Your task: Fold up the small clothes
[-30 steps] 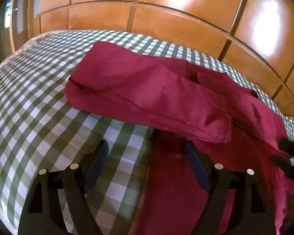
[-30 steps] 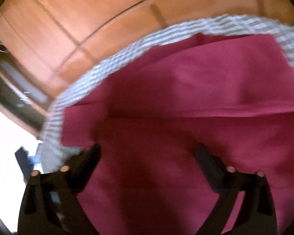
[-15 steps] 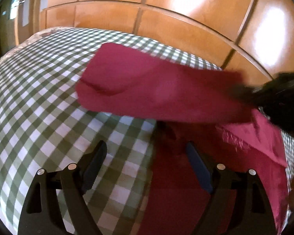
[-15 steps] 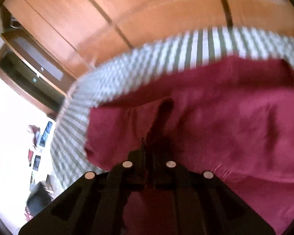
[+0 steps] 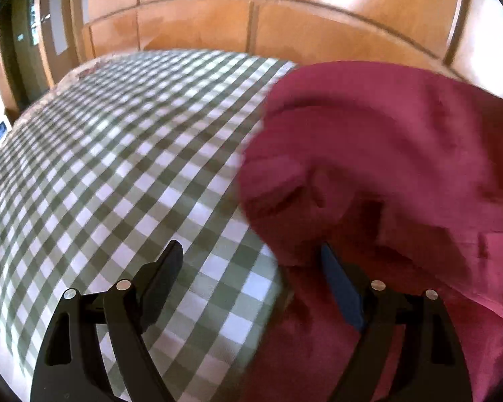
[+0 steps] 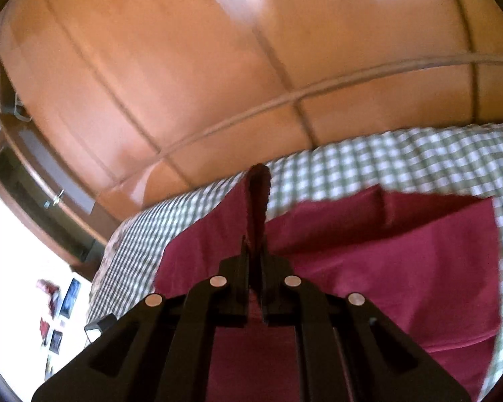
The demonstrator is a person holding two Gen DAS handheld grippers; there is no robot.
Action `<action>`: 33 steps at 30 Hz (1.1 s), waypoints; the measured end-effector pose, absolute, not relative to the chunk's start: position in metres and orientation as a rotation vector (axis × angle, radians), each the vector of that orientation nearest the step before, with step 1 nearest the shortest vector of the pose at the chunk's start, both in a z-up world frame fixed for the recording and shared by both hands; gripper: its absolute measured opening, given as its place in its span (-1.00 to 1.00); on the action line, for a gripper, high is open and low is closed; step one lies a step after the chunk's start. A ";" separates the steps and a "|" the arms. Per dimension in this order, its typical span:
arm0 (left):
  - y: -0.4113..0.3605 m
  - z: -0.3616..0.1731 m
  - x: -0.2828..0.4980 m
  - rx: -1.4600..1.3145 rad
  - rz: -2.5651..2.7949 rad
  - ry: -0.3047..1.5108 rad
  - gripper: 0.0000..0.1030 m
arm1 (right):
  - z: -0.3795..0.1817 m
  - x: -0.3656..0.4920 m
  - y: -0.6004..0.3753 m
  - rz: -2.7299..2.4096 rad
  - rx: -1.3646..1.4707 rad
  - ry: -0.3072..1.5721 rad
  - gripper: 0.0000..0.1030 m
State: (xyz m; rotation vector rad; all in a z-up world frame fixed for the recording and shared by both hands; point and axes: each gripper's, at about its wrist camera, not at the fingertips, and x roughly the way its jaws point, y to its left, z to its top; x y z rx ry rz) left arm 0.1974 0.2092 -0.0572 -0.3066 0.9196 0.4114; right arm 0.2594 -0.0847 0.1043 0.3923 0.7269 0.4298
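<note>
The right gripper point(image 6: 255, 251) has its jaws clamped on a lifted edge of the red cloth point(image 6: 369, 251) on the checked bed point(image 5: 100, 174), ready to fold it over, while the left gripper point(image 5: 251, 261) waits, jaws apart

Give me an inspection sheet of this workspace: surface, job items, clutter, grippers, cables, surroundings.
Surface: green-and-white checked cloth, covering a flat top.
Job's things: one dark red garment, bunched and partly lifted; a pinched edge stands up in the right wrist view.
Clutter: nothing seen on the cloth.
Grippers: left hand-held gripper open, over the garment's edge; right hand-held gripper shut on the dark red garment.
Cables: nothing seen.
Surroundings: glossy wooden panelled doors behind; small items on the pale floor, blurred.
</note>
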 end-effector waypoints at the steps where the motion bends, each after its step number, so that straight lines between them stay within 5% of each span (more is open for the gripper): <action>1: 0.211 -0.062 0.199 -0.318 0.415 0.934 0.59 | 0.105 0.259 -0.096 0.408 0.397 0.721 -0.92; 20: 0.211 -0.067 0.197 -0.315 0.412 0.945 0.64 | -0.016 0.258 -0.204 0.025 0.431 0.912 -0.94; 24: 0.207 -0.049 0.176 -0.303 0.369 0.895 0.64 | -0.006 0.248 -0.205 0.031 0.402 0.902 -0.66; 27: 0.206 -0.023 0.153 -0.295 0.322 0.784 0.64 | 0.011 0.231 -0.206 -0.022 0.349 0.832 0.12; 33: 0.193 0.015 0.162 -0.272 0.203 0.664 0.64 | 0.039 0.213 -0.173 0.064 0.254 0.744 0.19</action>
